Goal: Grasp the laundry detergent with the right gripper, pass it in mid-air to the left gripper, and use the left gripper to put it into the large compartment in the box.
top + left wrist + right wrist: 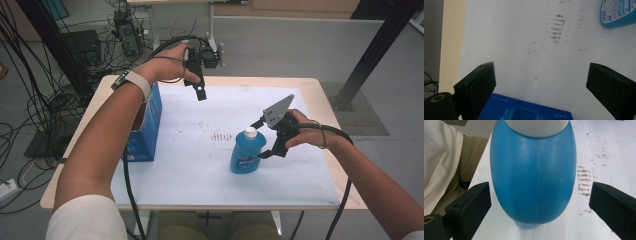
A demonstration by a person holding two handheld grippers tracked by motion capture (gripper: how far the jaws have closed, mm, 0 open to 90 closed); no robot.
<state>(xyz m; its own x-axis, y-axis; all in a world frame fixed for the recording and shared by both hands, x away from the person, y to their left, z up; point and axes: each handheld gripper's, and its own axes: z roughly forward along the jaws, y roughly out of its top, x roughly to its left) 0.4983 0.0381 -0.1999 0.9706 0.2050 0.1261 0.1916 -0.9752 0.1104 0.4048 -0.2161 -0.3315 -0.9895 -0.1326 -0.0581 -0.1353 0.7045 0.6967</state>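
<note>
right claw (537, 202) wide, astride blue bottle (534, 175), not touching; left claw (541, 82) wide, empty, above table (524, 50)

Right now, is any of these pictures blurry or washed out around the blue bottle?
High view: evenly lit, slightly soft, the blue bottle casting almost no shadow on the white table. Right gripper view: the bottle looms close, with a soft sheen and its white cap cut off at the top edge. Left gripper view: the blue box in the foreground is soft, its print barely legible.

Left gripper (199, 85) raised, jaws wide, right gripper (267, 137) low, jaws apart
</note>
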